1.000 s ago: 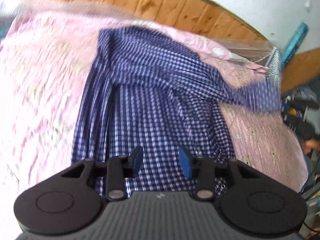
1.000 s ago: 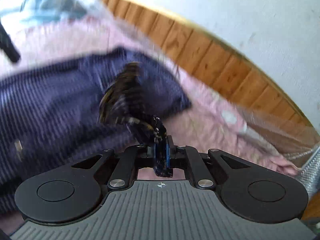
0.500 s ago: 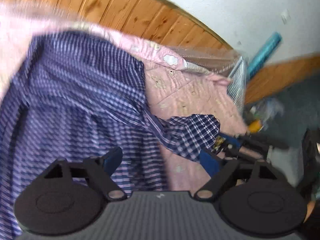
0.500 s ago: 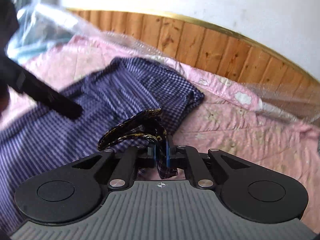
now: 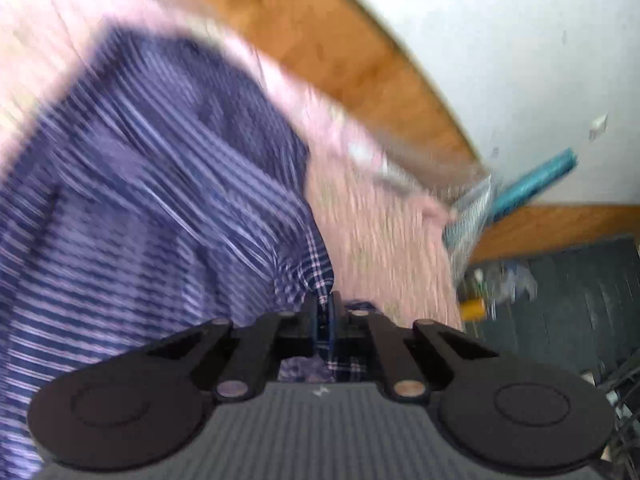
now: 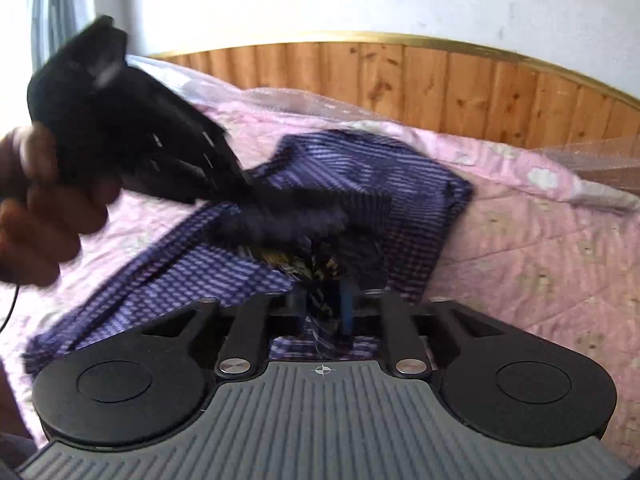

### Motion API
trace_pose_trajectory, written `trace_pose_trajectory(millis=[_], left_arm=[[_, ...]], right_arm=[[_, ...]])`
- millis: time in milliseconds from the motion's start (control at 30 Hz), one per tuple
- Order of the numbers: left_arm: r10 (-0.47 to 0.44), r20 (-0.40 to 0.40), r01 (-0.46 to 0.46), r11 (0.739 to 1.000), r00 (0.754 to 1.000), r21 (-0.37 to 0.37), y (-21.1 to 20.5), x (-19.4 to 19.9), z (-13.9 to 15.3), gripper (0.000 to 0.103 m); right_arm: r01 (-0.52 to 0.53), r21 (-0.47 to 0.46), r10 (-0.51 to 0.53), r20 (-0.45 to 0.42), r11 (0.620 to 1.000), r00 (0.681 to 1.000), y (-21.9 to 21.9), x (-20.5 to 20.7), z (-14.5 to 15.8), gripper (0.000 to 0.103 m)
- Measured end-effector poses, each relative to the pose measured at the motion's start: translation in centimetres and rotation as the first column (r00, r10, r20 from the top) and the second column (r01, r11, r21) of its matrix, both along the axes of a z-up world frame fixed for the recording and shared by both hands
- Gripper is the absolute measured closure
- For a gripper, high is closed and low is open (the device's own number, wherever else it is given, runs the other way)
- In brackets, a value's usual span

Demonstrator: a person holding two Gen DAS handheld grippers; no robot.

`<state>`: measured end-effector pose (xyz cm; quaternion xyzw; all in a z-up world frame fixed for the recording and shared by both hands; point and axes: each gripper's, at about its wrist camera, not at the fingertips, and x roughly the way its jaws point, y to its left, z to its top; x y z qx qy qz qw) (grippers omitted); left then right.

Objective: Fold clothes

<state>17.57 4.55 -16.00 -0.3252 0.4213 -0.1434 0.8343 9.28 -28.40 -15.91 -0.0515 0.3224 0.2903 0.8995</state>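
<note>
- The checked shirt (image 6: 360, 184) lies spread across the pink quilt (image 6: 540, 248) on the bed, its far end towards the wooden headboard (image 6: 460, 88); much of it is bunched and rumpled rather than flat.
- The left gripper (image 5: 325, 316) has its jaws closed on a corner of the shirt's fabric, at the shirt's right edge in the left wrist view.
- The right gripper (image 6: 324, 304) has its jaws nearly together, pinching a wad of shirt cloth with a darker patterned piece showing in it.
- In the right wrist view the left gripper's body, held by the person's hand (image 6: 44, 208), reaches in low over the shirt, close to the right gripper's hold.
- Judged from this, the fold is at an early stage: both holds are taken, but no neat fold line or squared stack shows, so the sleeves and body seem left to do.
- Both views are blurred, so exact seams cannot be made out.
- Beyond the bed's corner are a teal tube (image 5: 536, 184) against the wall and clutter on the dark floor (image 5: 580, 300); none lies on the shirt.
- Clear plastic sheeting (image 6: 600, 156) sits along the headboard side, apart from the shirt.
</note>
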Motion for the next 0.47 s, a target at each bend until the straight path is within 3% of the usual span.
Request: trace_pose_trajectory(millis=[67, 167, 333, 467], left_arm=[[0.065, -0.034, -0.062, 0.995, 0.997, 0.075, 4.7, -2.5, 0.0, 0.098], [0.143, -0.165, -0.125, 0.986, 0.976, 0.112, 9.2, -5.8, -3.6, 0.099], [0.186, -0.189, -0.17, 0.981, 0.964, 0.096, 9.8, -9.0, -6.3, 0.101], [0.217, -0.201, -0.205, 0.976, 0.955, 0.08, 10.1, -11.5, -8.4, 0.101]], right_arm=[[-0.035, 0.019, 0.035, -0.024, 0.999, 0.999, 0.5, -0.2, -0.2, 0.058], [-0.06, -0.022, 0.058, -0.097, 0.998, 0.994, 2.2, 0.3, -2.2, 0.057], [-0.089, -0.137, 0.062, -0.194, 0.987, 0.979, 5.8, 3.1, -5.0, 0.057], [-0.108, -0.164, 0.08, -0.17, 0.981, 0.982, 8.2, 7.4, -4.4, 0.05]])
